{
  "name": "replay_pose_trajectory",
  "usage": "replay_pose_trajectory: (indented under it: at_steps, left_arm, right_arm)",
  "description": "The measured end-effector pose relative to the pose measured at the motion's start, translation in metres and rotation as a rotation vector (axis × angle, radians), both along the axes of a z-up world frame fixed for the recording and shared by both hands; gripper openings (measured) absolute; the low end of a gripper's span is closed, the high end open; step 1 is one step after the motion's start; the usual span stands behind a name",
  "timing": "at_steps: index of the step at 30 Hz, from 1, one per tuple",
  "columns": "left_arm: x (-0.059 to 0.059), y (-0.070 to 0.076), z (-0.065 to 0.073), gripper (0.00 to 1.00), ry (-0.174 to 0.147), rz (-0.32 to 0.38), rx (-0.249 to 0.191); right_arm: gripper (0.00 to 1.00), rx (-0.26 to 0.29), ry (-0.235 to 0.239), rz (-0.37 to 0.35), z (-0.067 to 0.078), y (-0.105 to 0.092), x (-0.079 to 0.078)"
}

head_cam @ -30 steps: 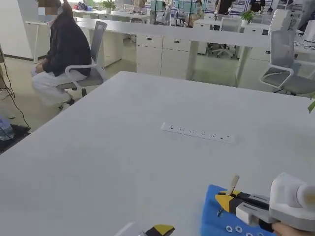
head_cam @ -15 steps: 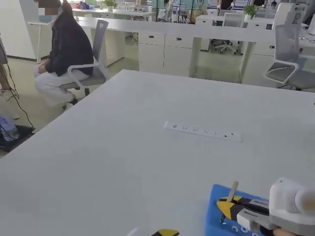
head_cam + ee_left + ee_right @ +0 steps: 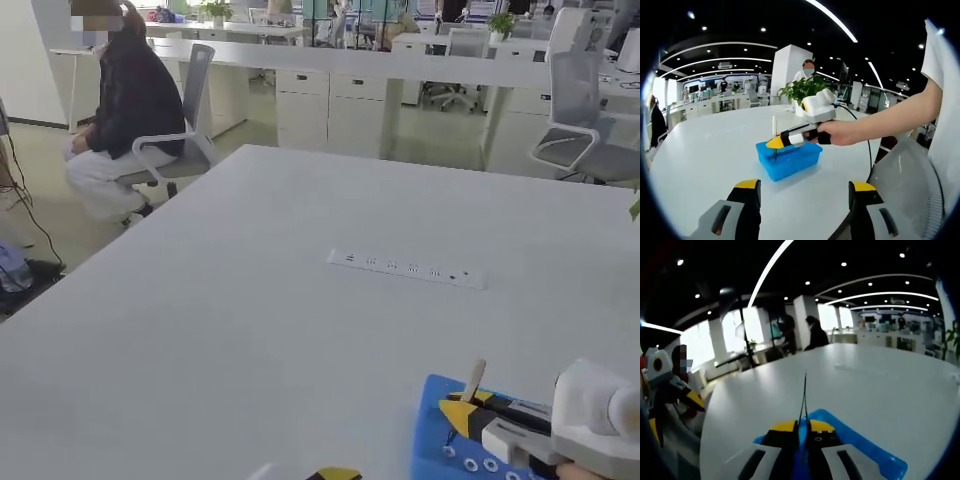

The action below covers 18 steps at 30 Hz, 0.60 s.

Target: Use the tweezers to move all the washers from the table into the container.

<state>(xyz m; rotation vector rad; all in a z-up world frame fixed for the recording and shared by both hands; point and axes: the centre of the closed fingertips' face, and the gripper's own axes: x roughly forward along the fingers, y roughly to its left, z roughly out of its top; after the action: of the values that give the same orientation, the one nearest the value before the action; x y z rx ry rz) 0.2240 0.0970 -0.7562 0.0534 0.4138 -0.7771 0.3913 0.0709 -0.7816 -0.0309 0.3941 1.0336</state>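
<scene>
Right claw (image 3: 458, 409) is shut tight on the tweezers (image 3: 774, 131). Its two yellow tips are pressed together around them. A hand (image 3: 839, 133) holds this claw just over the blue container. To the left of the container is the left claw (image 3: 805, 190). It is down low, and its two yellow-tipped jaws stand wide apart with nothing between them.

The white table (image 3: 250, 330) is the biggest thing. A long white power strip (image 3: 405, 270) lies flat on it, well apart from the container.

The container (image 3: 790, 162) is a blue box with low walls and an open top. It sits on the table, close to the person.

The tweezers are thin and stand almost straight up. Their pale top end pokes up above the right claw. Their dark, thin tip points down into the container. I cannot tell if the tip touches the bottom.

The washers (image 3: 469, 463) are the smallest things. They are tiny pale rings, each with a hole in the middle. A few of them lie close together on the blue floor inside the container, just below the right claw.
</scene>
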Motion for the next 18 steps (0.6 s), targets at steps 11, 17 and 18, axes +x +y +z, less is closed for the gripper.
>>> replay_pose_trajectory:
  at_steps: [11,17,18]
  left_arm:
    - [-0.002,-0.004,0.005,0.71,-0.011,-0.018,-0.02]
    - [-0.005,-0.009,0.008,0.66,-0.022,-0.044,-0.03]
    - [-0.005,-0.01,0.009,0.65,-0.024,-0.049,-0.03]
  right_arm:
    - [0.04,0.068,-0.07,-0.006,0.044,-0.014,-0.029]
    - [0.04,0.07,-0.08,0.026,0.05,-0.019,-0.051]
    - [0.04,0.071,-0.08,0.032,0.051,-0.019,-0.054]
